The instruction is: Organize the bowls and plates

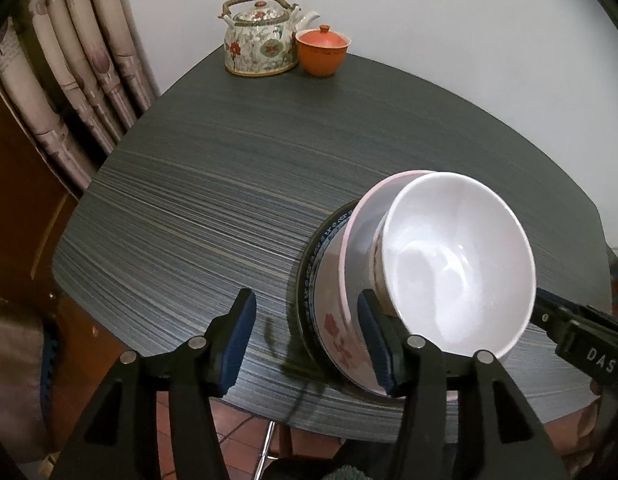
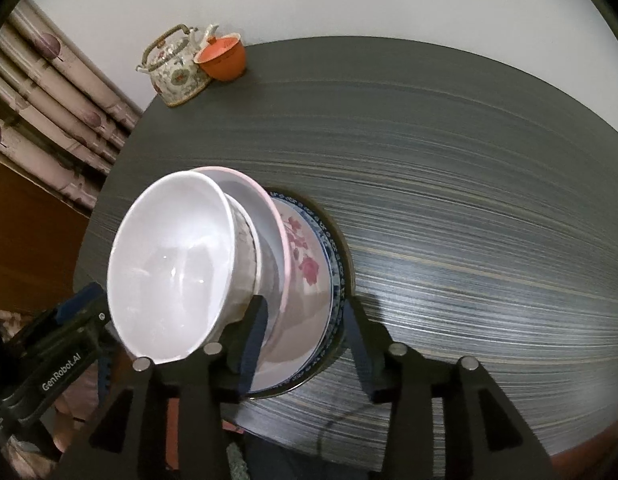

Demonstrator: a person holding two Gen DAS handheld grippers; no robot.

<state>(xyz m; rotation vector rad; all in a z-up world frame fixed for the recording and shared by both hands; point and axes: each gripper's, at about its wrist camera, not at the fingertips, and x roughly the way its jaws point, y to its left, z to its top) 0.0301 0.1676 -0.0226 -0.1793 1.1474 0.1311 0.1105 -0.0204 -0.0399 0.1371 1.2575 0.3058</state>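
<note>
While the stack of bowls (image 1: 409,280) is sitting lower right on the counter (image 1: 213,184), the left tool (image 1: 309,336) is standing spread just beside its left edge; the right tool (image 2: 305,340) is gaping, straddling the stack's (image 2: 229,264) lower right rim without pinching.

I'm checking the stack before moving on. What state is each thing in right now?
White bowl: upright, empty, nested on top of the stack.
Pink-rimmed bowl: upright, under the white bowl.
Blue-patterned plate: flat on the table, bottom of the stack.
Teapot: upright, lid on.
Orange cup: upright, lid on.
Left tool: open, nothing gripped.
Right tool: open astride the stack's edge.
</note>
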